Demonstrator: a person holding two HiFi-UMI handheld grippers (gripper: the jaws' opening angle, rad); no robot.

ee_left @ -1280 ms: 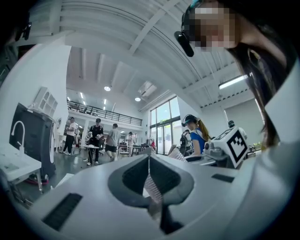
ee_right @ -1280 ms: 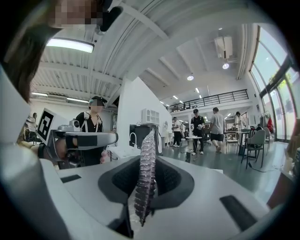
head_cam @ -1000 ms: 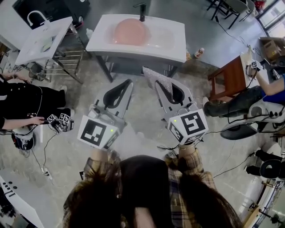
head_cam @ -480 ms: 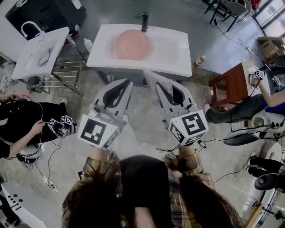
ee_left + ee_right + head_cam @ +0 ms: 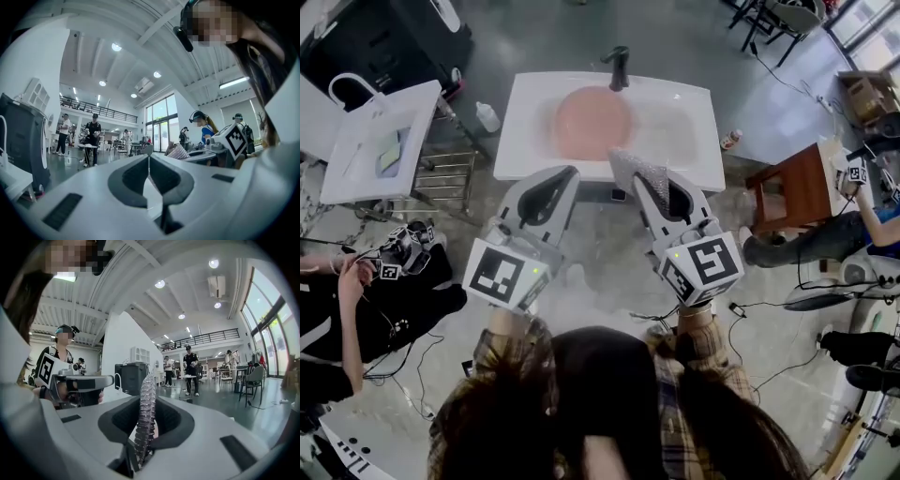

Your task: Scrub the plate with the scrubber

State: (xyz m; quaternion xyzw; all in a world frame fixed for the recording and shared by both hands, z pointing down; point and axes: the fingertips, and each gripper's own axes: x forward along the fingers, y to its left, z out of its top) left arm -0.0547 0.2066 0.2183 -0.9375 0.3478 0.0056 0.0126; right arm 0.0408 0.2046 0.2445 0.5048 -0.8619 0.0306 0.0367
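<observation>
Head view, looking steeply down. The white sink (image 5: 696,141) stands ahead of the person, with a dark faucet (image 5: 620,66) at its far edge. The pink plate (image 5: 593,122) lies in the sink's basin, left of centre. Both grippers are held level just short of the sink's near edge, pointing toward it. Left gripper (image 5: 570,174) (image 5: 149,157): fingers pressed together, nothing between them. Right gripper (image 5: 643,187) (image 5: 147,394): fingers clamped on the silvery, textured scrubber (image 5: 630,164) (image 5: 144,418), which stands on edge and juts past the fingertips over the sink's near rim, apart from the plate.
</observation>
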